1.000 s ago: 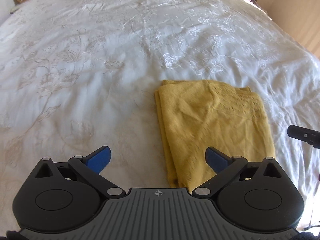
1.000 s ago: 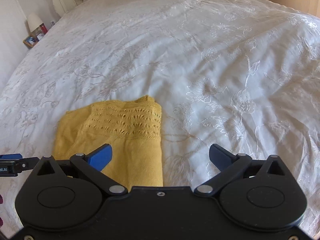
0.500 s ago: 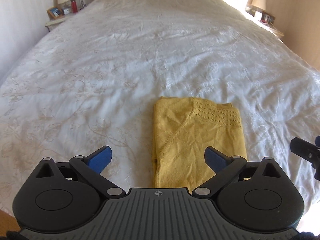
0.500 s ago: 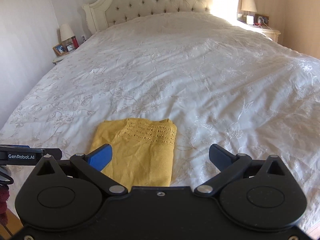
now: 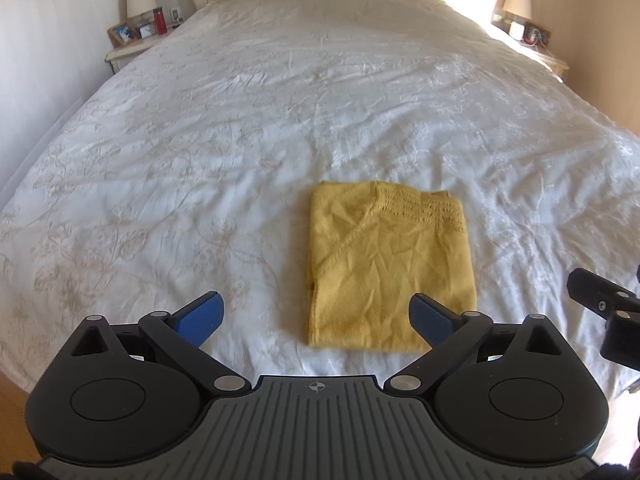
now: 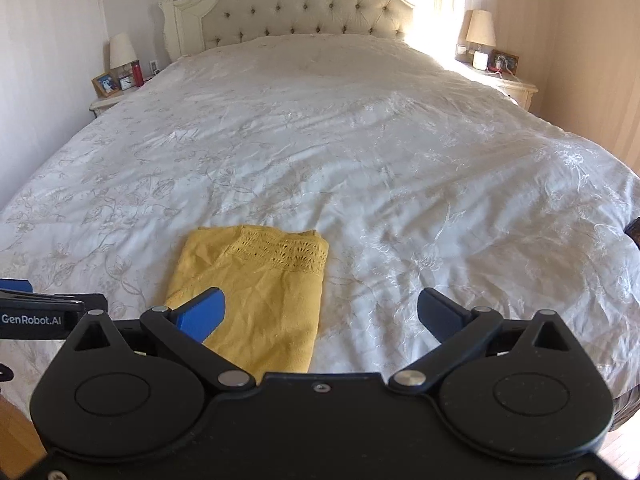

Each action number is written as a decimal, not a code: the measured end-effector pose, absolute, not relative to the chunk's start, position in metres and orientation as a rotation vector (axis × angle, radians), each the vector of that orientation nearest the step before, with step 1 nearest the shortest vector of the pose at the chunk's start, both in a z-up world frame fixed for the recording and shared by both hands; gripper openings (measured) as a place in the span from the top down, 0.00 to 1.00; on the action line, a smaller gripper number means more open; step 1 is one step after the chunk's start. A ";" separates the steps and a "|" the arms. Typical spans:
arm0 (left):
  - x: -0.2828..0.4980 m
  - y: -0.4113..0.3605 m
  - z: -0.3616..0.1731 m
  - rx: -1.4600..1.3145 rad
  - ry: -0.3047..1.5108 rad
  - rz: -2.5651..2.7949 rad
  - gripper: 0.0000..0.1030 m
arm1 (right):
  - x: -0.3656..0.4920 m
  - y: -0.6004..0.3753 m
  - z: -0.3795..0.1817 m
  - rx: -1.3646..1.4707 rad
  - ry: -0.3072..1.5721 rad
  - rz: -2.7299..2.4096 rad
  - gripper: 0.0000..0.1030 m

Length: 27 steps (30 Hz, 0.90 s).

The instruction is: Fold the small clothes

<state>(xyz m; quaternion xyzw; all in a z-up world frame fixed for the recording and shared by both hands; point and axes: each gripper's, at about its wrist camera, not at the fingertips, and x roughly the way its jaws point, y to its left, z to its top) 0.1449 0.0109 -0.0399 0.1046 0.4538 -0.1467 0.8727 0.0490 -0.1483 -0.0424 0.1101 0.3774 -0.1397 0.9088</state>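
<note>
A yellow knit garment (image 5: 388, 264) lies folded into a neat rectangle near the foot of the white bed (image 5: 280, 120); its lace yoke faces the headboard. My left gripper (image 5: 316, 316) hovers open in front of the garment's near edge, holding nothing. In the right wrist view the same yellow garment (image 6: 260, 280) sits low and left, and my right gripper (image 6: 320, 312) is open and empty above its right edge. The right gripper's tip (image 5: 600, 300) shows at the right edge of the left wrist view. The left gripper's finger (image 6: 40, 308) shows at the left edge of the right wrist view.
A tufted headboard (image 6: 300, 4) stands at the far end. Nightstands with lamps (image 6: 120, 56) (image 6: 482, 28) flank the bed. A red bottle (image 5: 160, 22) and photo frames sit on the left one. Wooden floor (image 6: 16, 436) shows below the bed's near edge.
Both grippers have pulled back and lifted away from the folded garment, so more of the bed and the headboard came into view. Both stayed open. The garment has not moved.
</note>
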 end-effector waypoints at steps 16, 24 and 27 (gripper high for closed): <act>0.116 0.034 -0.044 0.243 0.996 -0.260 0.02 | 0.028 -0.127 -0.051 0.332 0.867 -0.233 0.02; 0.107 0.037 -0.045 0.242 1.008 -0.249 0.02 | 0.025 -0.126 -0.051 0.329 0.872 -0.239 0.02; 0.107 0.036 -0.046 0.243 1.015 -0.252 0.02 | 0.023 -0.128 -0.049 0.337 0.866 -0.242 0.02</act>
